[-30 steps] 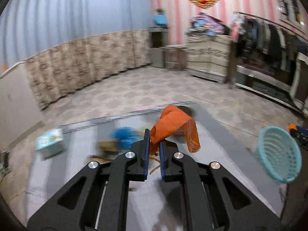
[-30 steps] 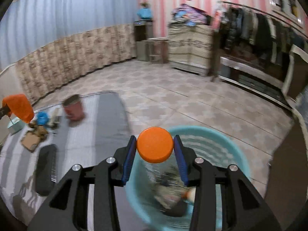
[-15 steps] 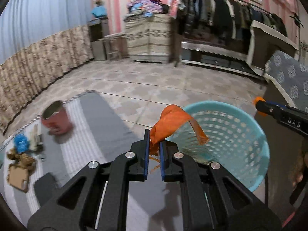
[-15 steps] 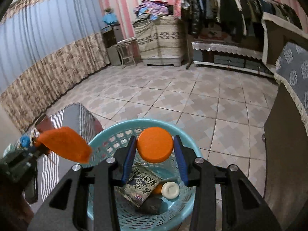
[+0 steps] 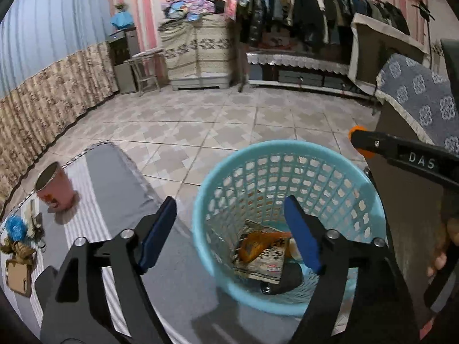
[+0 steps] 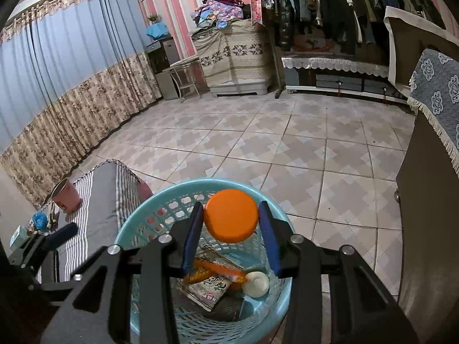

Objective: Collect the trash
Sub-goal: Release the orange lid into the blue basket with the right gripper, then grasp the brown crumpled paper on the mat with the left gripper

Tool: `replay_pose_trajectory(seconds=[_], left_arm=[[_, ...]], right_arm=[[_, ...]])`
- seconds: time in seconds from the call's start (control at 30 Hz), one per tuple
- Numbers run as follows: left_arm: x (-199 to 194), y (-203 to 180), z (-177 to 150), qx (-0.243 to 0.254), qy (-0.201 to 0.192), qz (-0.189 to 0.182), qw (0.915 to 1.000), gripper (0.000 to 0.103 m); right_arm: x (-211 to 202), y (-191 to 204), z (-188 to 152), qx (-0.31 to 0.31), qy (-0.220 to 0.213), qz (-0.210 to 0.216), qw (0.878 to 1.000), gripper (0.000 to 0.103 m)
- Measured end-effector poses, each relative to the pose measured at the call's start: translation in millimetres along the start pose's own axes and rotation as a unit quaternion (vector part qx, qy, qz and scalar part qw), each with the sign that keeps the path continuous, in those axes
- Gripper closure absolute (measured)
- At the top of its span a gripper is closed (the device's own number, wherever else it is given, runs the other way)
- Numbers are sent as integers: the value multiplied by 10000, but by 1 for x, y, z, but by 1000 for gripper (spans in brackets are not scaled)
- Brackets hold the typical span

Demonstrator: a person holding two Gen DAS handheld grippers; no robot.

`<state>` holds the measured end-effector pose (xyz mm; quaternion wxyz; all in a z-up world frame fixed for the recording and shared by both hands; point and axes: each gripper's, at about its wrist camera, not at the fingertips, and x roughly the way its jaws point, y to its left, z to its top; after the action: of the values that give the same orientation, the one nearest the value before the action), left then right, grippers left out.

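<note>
My left tool [image 5: 231, 229] is opening with nothing between its jaws, right over the blue basket [image 5: 287, 149] at lower centre, where an orange wrapper [image 5: 258, 243], a printed packet [image 6: 209, 289] and a few other bits already lie. The right tool [image 6: 231, 219] pinches an orange-capped bottle [image 6: 231, 219] above the same basket, so I'd guess that drops next. Far from done though: a pink cup [image 5: 54, 190], blue wad [image 5: 14, 226] and brown scraps [image 5: 17, 261] sit on the striped worktop [image 5: 114, 177], lower left.
</note>
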<state>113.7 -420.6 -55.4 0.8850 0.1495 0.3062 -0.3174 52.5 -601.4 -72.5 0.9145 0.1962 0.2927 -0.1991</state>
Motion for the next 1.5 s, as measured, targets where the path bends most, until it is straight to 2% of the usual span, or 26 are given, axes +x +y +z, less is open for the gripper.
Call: replay_pose_trajectory(seconds=[0.13,0.33,0.4,0.53,0.6,0.63,0.67,0.77,0.87,1.13,1.5], left_arm=[[-21,30,-1,-386,-229,222,9987,15],[-48,85,-5,-863,-516,857,9912,6],[-57,104,-9,-1019,-568,1114,9869,6],[-70,134,-20,-1317,-627,1343,9802,6],[-74,145,-26,-1397,-622,1444,9776,6],[-76,150,-28,-1425,-621,1496,9765,6],[-78,156,-32,-1457,-612,1559,9750,6],[-83,171,-40,-1538,-589,1649,9725,6],[-87,185,-48,-1582,-555,1749,9702,6],[-103,230,-74,-1750,-564,2050,9613,6],[-123,308,-112,-2128,-473,2492,9436,6]], right_arm=[[3,10,0,-123,50,5,9999,63],[11,48,-7,-489,147,35,9987,63],[12,55,-10,-544,164,40,9984,63],[12,59,-10,-557,153,9,9983,63],[14,60,-11,-510,128,-19,9986,50],[16,61,-12,-454,110,-19,9989,26],[16,62,-13,-413,70,-46,9991,17],[18,66,-13,-430,104,-34,9990,17],[20,72,-14,-537,58,-182,9984,9],[20,97,-18,-825,-88,-252,9962,5],[8,169,-36,-1286,-382,307,9905,5]])
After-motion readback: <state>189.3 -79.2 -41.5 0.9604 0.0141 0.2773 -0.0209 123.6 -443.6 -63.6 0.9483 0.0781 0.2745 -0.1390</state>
